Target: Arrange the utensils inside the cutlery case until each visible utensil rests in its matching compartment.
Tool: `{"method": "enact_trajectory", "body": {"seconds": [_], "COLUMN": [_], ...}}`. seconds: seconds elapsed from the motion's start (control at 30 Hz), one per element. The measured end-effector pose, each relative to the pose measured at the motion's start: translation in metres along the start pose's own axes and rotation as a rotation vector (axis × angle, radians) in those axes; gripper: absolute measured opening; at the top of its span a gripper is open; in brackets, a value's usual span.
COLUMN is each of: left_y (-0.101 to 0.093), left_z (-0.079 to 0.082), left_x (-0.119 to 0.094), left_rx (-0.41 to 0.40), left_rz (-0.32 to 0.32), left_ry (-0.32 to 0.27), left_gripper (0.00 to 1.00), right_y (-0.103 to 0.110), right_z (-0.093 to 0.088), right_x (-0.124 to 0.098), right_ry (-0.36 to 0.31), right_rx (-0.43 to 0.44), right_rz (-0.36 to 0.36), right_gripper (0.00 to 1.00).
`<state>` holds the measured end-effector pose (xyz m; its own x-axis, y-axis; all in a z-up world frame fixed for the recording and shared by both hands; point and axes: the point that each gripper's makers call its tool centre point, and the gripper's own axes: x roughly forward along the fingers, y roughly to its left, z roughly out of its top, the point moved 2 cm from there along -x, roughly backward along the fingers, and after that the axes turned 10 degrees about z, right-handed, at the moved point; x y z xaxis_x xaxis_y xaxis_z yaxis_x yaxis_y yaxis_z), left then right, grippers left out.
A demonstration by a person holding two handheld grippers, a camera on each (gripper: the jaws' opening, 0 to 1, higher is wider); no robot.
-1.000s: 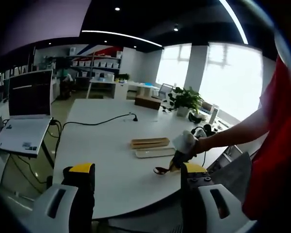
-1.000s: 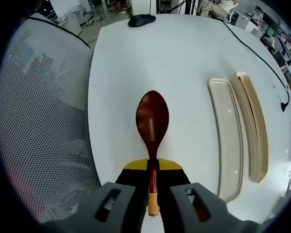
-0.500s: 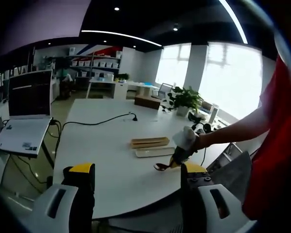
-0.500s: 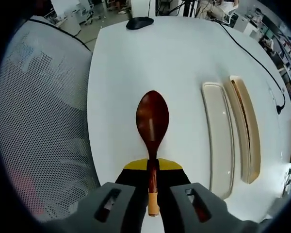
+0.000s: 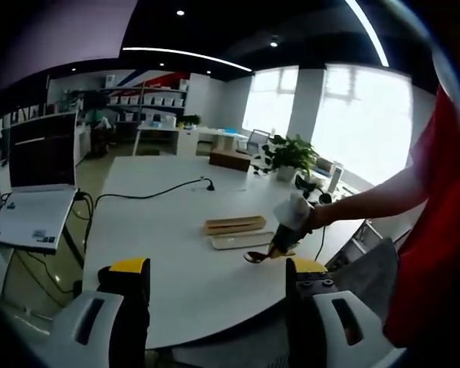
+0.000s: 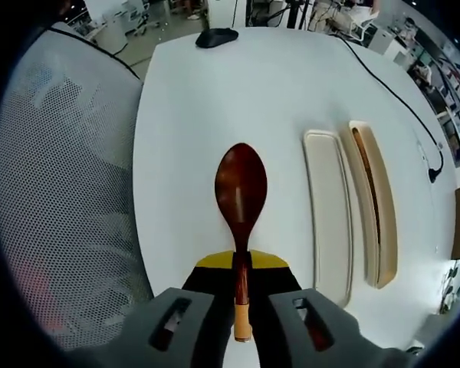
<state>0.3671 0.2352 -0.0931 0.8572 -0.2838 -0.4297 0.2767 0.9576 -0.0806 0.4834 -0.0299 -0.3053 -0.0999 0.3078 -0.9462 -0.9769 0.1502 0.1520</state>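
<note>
Right gripper (image 6: pixel 241 268), jaws clamped on dark-red wooden spoon (image 6: pixel 241 192), should keep it level while crossing to tan case tray (image 6: pixel 372 203). Left gripper (image 5: pixel 212 285) jaws apart, empty.

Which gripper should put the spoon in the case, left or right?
The right gripper, probably. It already holds the spoon beside the case, while the left gripper is open, farther back.

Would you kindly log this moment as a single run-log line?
right gripper: shut on wooden spoon, above table | left gripper: open, holds nothing | cutlery case beside lid
</note>
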Motion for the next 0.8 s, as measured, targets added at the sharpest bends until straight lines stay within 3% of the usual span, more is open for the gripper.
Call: {"method": "enact_trajectory", "body": {"seconds": [0.3,0.8], "left_y": [0.002,0.003], "left_z": [0.001,-0.004], "left_x": [0.003,0.002], "left_rx": [-0.002,-0.009], "left_rz": [-0.003,0.000], "left_ry": [0.000,0.008], "left_gripper": [0.74,0.74], "right_y": [-0.011,-0.015], "right_z": [0.003,0.004], "right_x": [-0.015,-0.019], "right_ry": [-0.007,0.001], "right_rx": [-0.001,-0.027], "right_rz": [-0.017,-0.019], "right_gripper": [0.01,0.01]}}
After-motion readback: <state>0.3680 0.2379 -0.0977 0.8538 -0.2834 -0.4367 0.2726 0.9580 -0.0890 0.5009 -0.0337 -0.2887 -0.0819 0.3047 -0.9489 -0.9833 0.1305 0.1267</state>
